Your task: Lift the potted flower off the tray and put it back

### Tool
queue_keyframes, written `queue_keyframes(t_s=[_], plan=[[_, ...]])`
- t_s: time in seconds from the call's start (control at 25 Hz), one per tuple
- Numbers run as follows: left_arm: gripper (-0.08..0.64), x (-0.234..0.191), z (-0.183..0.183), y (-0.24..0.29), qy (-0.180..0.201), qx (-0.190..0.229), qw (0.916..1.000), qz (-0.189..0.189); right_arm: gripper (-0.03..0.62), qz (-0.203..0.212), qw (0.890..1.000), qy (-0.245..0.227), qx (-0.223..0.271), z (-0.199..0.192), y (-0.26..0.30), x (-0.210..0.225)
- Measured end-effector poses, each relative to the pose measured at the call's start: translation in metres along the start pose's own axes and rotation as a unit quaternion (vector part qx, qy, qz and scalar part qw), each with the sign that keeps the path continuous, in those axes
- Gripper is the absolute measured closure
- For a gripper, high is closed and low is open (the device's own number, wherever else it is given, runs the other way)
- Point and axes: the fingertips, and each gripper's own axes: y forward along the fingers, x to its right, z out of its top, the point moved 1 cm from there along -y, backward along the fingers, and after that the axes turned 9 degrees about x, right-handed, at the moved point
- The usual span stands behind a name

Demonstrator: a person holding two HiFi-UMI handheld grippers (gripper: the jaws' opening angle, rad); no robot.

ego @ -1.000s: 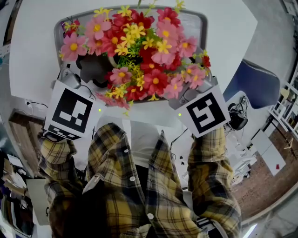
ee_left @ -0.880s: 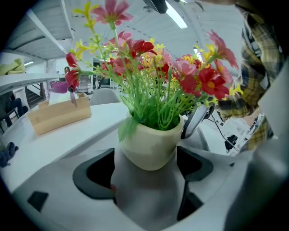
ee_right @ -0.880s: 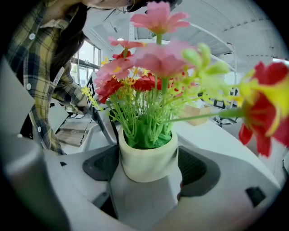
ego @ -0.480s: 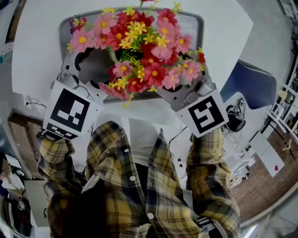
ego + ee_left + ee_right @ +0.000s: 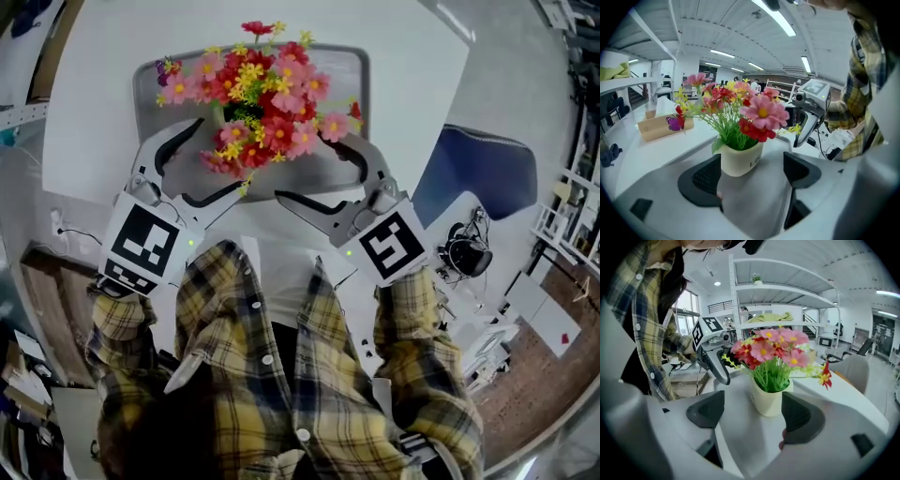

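Cream-potted flower — pink, red, yellow blooms — on tray; left gripper, right gripper fingers spread.

An open-plan lab or office hall: long ceiling strip lights, a tall white shelving rack, a broad white worktop, grey office chairs beyond

We see the potted flower standing upright on the tray, well inside its rim. Its pot is small, round and cream-coloured, with dark lettering on the side that we cannot read in full. Green stems rise from it, topped with pink, red and yellow blooms that spread wider than the pot. The tray is grey with rounded corners and lies flat on the white bench.
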Motion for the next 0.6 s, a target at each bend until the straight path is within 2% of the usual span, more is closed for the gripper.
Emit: queue_keyframes(t_s=[0.28, 0.4, 0.6], plan=[[0.133, 0.027, 0.034, -0.022, -0.013, 0.034, 0.9993, 0.003, 0.223, -0.008, 0.999, -0.006, 0.039, 0.049, -0.025, -0.019], [0.138, 0.039, 0.056, -0.037, -0.009, 0.058, 0.9983, 0.009, 0.313, -0.029, 0.997, -0.024, 0.074, 0.077, -0.04, -0.024], [0.199, 0.055, 0.1, -0.064, 0.017, 0.105, 0.9939, 0.028, 0.379, -0.07, 0.988, -0.03, 0.131, 0.116, -0.067, -0.034]])
